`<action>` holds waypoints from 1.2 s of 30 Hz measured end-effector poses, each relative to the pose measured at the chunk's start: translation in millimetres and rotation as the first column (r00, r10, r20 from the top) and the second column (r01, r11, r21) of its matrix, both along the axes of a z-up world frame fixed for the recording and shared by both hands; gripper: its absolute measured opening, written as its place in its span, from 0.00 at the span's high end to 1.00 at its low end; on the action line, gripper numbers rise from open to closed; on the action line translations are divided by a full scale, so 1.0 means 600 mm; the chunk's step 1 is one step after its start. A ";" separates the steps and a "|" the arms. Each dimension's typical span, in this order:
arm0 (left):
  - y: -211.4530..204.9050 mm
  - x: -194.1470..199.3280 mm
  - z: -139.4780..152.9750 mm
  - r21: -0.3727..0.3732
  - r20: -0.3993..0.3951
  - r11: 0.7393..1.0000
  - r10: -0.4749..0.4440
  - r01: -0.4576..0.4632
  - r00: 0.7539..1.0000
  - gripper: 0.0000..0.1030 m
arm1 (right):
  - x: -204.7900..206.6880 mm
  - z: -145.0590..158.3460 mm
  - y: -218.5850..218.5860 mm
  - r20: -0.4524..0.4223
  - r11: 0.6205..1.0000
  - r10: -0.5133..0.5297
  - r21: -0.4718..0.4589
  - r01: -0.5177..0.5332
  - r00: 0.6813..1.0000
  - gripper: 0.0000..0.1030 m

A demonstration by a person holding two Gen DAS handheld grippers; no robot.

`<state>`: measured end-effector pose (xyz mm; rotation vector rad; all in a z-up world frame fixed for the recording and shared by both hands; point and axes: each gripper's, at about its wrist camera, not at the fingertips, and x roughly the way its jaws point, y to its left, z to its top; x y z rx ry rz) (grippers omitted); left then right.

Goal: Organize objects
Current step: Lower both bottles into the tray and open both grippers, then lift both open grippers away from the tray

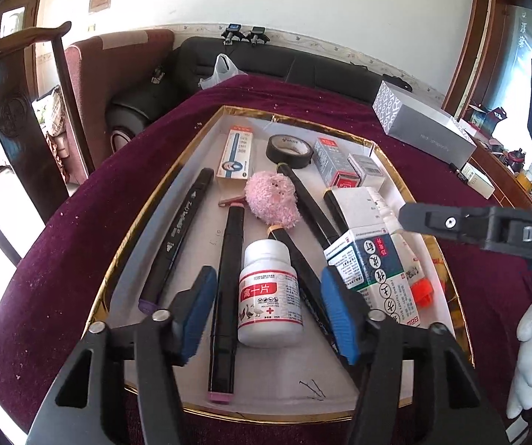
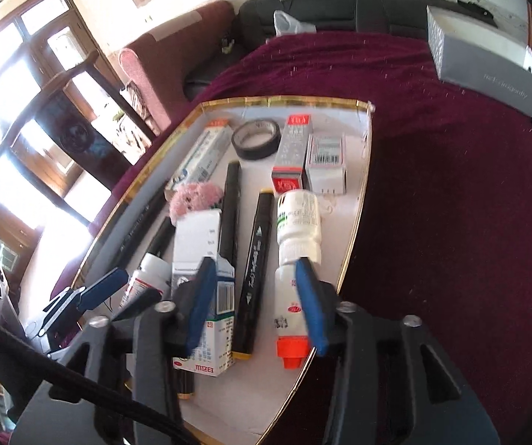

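A white tray with a gold rim (image 1: 143, 222) (image 2: 358, 200) holds several black markers, a pink fluffy toy (image 1: 273, 200) (image 2: 193, 196), a black tape roll (image 1: 290, 150) (image 2: 256, 137), small boxes and bottles. My left gripper (image 1: 268, 311) is open above a white pill bottle (image 1: 269, 293), which lies between its blue pads. My right gripper (image 2: 253, 296) is open over a black marker (image 2: 253, 274), between a blue-white medicine box (image 2: 206, 285) and a white bottle with an orange cap (image 2: 292, 315). A second white bottle (image 2: 299, 222) lies beyond it.
The tray rests on a maroon cloth (image 1: 43, 278) (image 2: 451, 204). A grey tissue box (image 1: 422, 126) (image 2: 488, 63) sits at the far right. A dark sofa (image 1: 303, 63) and a wooden chair (image 1: 17, 111) stand behind the table.
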<state>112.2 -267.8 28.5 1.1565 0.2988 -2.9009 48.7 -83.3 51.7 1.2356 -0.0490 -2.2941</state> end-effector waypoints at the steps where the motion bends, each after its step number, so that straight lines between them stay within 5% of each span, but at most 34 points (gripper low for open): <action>1: 0.002 0.002 0.005 -0.008 -0.009 1.000 0.006 -0.006 1.000 0.43 | 0.006 0.008 0.002 -0.027 1.000 -0.009 -0.006 0.009 1.000 0.41; 6: 0.015 0.013 0.027 -0.064 -0.049 0.997 0.039 -0.042 0.998 0.39 | 0.029 0.031 0.017 -0.097 0.998 -0.052 -0.042 0.048 0.994 0.34; 10: 0.031 0.026 0.051 -0.199 -0.092 0.970 0.126 -0.142 0.988 0.38 | 0.039 0.030 0.029 -0.116 0.996 -0.078 -0.058 0.072 0.990 0.34; 13: 0.036 0.040 0.070 -0.250 -0.145 0.947 0.170 -0.203 0.975 0.23 | 0.046 0.029 0.043 -0.124 0.993 -0.100 -0.073 0.092 0.987 0.33; 19: 0.037 0.066 0.105 -0.209 -0.204 0.947 0.201 -0.243 0.958 0.13 | 0.064 0.038 0.068 -0.186 0.987 -0.155 -0.069 0.144 0.970 0.28; 25: 0.034 0.072 0.117 -0.114 -0.175 0.978 0.154 -0.176 0.972 0.13 | 0.099 0.051 0.069 -0.306 0.985 -0.171 -0.014 0.175 0.937 0.22; 36: 0.007 0.103 0.148 -0.112 -0.216 0.954 0.249 -0.277 0.944 0.04 | 0.129 0.037 0.041 -0.359 0.990 -0.101 0.057 0.129 0.928 0.22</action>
